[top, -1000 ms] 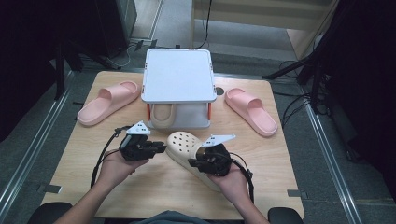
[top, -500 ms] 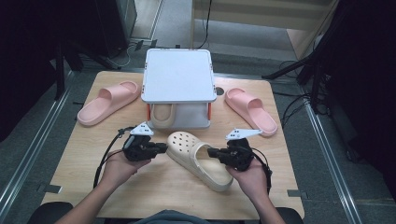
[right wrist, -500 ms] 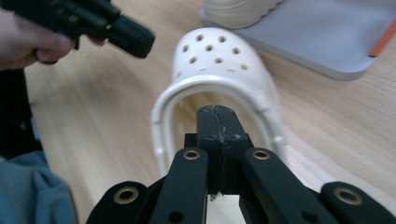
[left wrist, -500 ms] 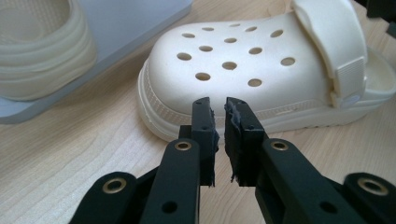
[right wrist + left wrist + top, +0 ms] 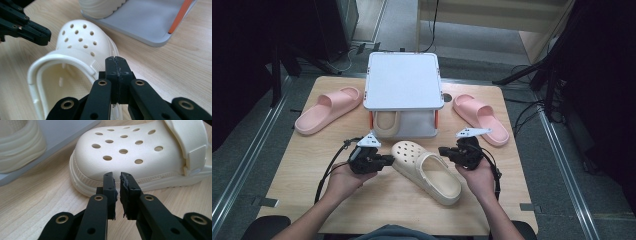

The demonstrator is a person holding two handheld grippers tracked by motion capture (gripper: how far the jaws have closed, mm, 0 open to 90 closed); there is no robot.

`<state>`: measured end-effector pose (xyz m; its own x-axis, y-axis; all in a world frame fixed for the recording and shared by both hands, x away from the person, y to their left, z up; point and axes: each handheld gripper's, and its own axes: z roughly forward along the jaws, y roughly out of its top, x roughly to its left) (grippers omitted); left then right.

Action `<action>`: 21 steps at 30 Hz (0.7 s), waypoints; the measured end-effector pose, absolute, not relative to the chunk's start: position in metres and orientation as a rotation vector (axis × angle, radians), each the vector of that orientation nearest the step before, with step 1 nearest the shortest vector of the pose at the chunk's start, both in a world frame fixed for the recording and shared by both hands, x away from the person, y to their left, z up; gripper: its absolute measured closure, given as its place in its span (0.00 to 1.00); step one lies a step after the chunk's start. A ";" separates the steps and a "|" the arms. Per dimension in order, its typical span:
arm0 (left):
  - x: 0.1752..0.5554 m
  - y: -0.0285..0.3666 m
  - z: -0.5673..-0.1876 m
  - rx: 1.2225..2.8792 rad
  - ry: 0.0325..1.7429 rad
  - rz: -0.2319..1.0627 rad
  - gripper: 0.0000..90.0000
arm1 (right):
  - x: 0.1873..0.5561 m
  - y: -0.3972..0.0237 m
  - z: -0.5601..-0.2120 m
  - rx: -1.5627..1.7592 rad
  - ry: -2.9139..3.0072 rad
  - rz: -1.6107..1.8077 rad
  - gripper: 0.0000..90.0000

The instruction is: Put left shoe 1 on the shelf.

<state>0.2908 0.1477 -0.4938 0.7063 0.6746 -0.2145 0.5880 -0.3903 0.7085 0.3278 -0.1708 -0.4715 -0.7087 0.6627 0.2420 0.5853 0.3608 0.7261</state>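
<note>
Light wooden counter (image 5: 377, 200) with rounded corners, sitting on grey carpeted floor (image 5: 562, 165). Metal rails (image 5: 242, 165) running down both sides. Dark stands and loose black cables (image 5: 524, 112) around the back, pale wooden furniture (image 5: 492, 20) behind. Pretty dim at the edges.

Second cream clog (image 5: 386, 123) on lower shelf of grey rack (image 5: 402, 80) — mostly hidden under rack top, only heel end shows. Left gripper view: near clog (image 5: 140, 157) cut off at right edge, heel unseen. Right gripper view: clog heel hidden behind jaws — rack cut by top edge.
</note>
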 end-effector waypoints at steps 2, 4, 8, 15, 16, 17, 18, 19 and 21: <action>0.291 0.146 -0.495 2.104 0.959 0.138 0.91 | 0.329 -0.169 -0.475 1.143 2.523 1.258 1.00; 0.292 0.144 -0.497 2.105 0.960 0.127 0.91 | 0.330 -0.168 -0.477 1.147 2.528 1.249 1.00; 0.293 0.138 -0.502 2.116 0.957 0.110 0.91 | 0.332 -0.168 -0.479 1.142 2.527 1.247 0.98; 0.294 0.136 -0.502 2.112 0.945 0.141 0.90 | 0.328 -0.168 -0.479 1.153 2.525 1.234 1.00; 0.294 0.135 -0.502 2.113 0.943 0.140 0.90 | 0.327 -0.168 -0.479 1.159 2.523 1.232 1.00; 0.294 0.135 -0.503 2.114 0.942 0.142 0.90 | 0.327 -0.168 -0.479 1.159 2.523 1.232 1.00; 0.295 0.135 -0.503 2.110 0.942 0.143 0.90 | 0.326 -0.168 -0.479 1.165 2.523 1.234 1.00; 0.296 0.134 -0.503 2.106 0.941 0.139 0.90 | 0.325 -0.168 -0.479 1.173 2.518 1.231 1.00; 0.299 0.132 -0.502 2.117 0.931 0.143 0.90 | 0.320 -0.170 -0.479 1.195 2.508 1.235 1.00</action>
